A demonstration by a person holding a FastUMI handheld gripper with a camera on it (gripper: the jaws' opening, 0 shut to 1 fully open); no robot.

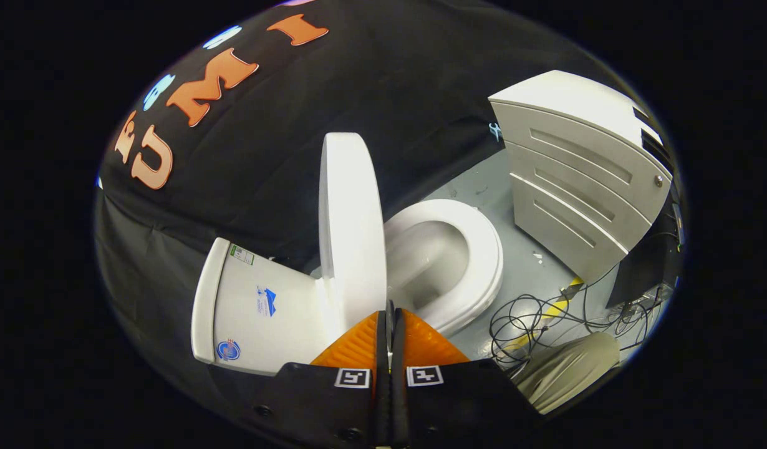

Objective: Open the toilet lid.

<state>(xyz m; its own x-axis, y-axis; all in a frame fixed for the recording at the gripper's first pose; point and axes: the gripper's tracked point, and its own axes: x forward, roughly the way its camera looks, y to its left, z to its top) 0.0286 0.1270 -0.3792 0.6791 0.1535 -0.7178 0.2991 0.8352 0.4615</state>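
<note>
Just ahead of the gripper, whose jaws are together and hold nothing, the toilet lid stands raised between cistern and seat; best ease it gently against the cistern.

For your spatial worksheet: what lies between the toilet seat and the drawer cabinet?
Only bare grey floor separates seat from cabinet, seen in the gripper view.

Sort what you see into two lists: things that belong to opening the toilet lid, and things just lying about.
Belongs to the job:
toilet lid, raised upright
toilet seat, down on the bowl
tank
gripper, fingers closed together, just before the lid's edge

Just lying about:
drawer cabinet
tangled cables on the floor
</note>
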